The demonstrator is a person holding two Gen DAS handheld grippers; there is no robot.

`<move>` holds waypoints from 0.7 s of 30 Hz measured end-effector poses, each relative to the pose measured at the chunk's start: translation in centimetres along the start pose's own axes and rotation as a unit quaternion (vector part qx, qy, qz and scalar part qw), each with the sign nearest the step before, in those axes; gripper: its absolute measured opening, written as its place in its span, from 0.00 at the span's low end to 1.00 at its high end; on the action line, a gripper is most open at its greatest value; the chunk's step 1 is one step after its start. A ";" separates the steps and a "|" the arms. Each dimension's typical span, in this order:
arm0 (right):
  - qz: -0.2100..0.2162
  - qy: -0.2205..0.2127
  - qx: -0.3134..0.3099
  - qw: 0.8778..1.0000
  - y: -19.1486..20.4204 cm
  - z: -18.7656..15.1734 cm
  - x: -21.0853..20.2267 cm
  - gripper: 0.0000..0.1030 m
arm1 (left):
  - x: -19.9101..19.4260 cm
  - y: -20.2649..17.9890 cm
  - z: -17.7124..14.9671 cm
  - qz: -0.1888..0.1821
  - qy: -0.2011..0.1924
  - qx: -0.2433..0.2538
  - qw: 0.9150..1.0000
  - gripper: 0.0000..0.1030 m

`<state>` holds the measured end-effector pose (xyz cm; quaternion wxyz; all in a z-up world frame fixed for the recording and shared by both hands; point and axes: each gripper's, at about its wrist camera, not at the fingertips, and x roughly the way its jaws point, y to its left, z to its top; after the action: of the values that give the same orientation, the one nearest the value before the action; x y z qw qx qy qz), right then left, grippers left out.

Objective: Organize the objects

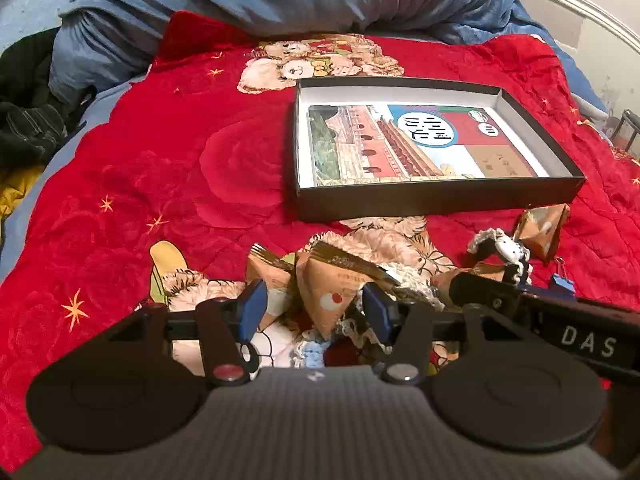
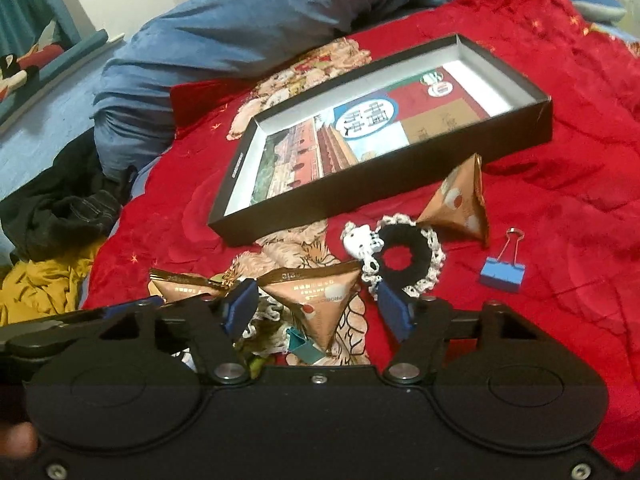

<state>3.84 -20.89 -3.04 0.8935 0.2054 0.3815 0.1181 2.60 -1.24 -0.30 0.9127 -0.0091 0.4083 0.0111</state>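
Inside box (image 1: 436, 200) — booklet (image 1: 400, 144) (flat)

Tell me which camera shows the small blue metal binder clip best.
The right wrist view: the small blue metal binder clip lies whole and unobstructed on the red blanket. The left wrist view shows only part of it, behind the right gripper's body.

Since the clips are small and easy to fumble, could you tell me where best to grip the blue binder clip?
Grip the blue binder clip across its flat blue body, coming from above. It lies flat on the red quilt, wire handles pointing away toward the box, with bare fabric either side.
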 end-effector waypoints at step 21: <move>0.012 0.015 0.070 0.997 -1.3 0.2 2.1 0.49 | 2.6 -0.8 0.2 0.008 -0.003 0.006 1.000 0.44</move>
<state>5.45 -21.30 -4.83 0.8696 0.2705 0.3996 0.1046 4.46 -2.04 -2.10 0.9141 -0.0003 0.4052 0.0164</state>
